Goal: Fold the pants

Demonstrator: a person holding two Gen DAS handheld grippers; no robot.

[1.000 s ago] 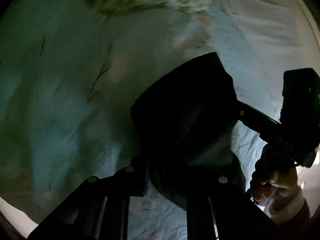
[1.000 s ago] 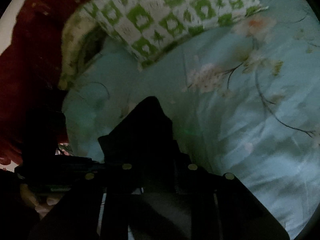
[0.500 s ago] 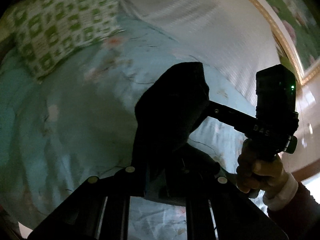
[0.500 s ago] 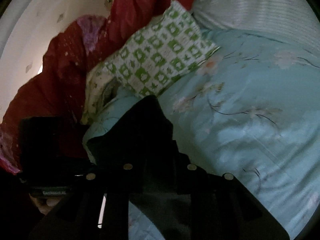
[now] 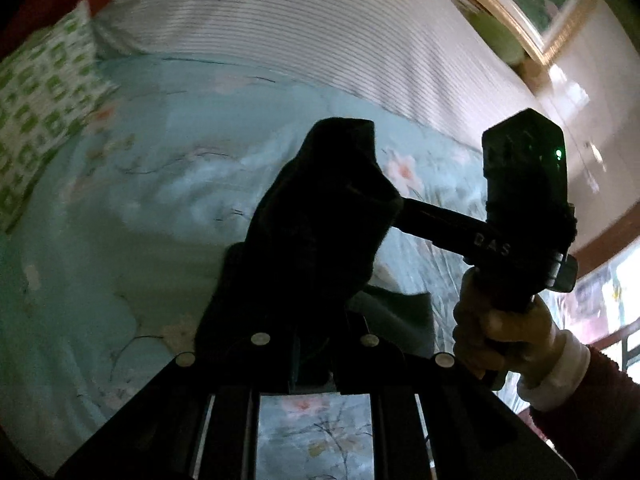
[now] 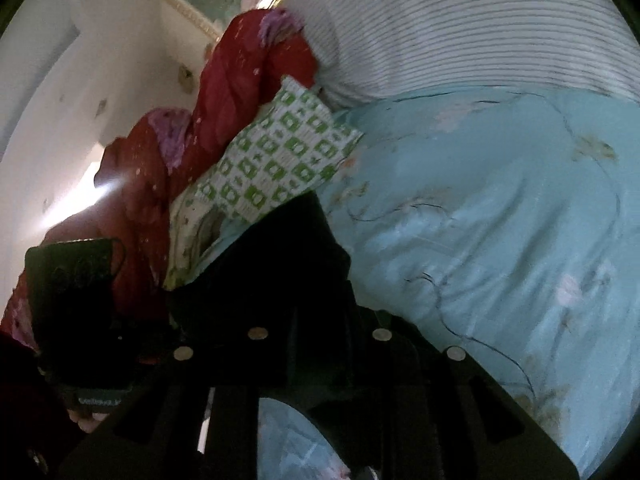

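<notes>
- Dark pants (image 5: pixel 320 216) bunched at centre of the left wrist view, raised clear of a pale blue floral bedspread (image 5: pixel 120 220).
- Left gripper (image 5: pixel 312 360) clenched on the pants at lower centre, cloth rising out of its closed jaws.
- Right gripper (image 5: pixel 394 210) reaching in from the right of the same view, its tips buried in the same dark cloth; held by a hand (image 5: pixel 500 340) in a white cuff and dark red sleeve.
- Right wrist view: pants (image 6: pixel 280 264) heaped at centre over the right gripper (image 6: pixel 320 344), jaws gripping the fabric.
- Left gripper's dark body (image 6: pixel 72 280) at left edge of that view.
- Green-and-white checked pillow (image 6: pixel 276 168) at upper centre, a red quilt (image 6: pixel 236 80) behind it, a striped cover (image 6: pixel 460 32) across the top right.
- Gold picture frame (image 5: pixel 500 24) on the wall, upper right of the left wrist view.
</notes>
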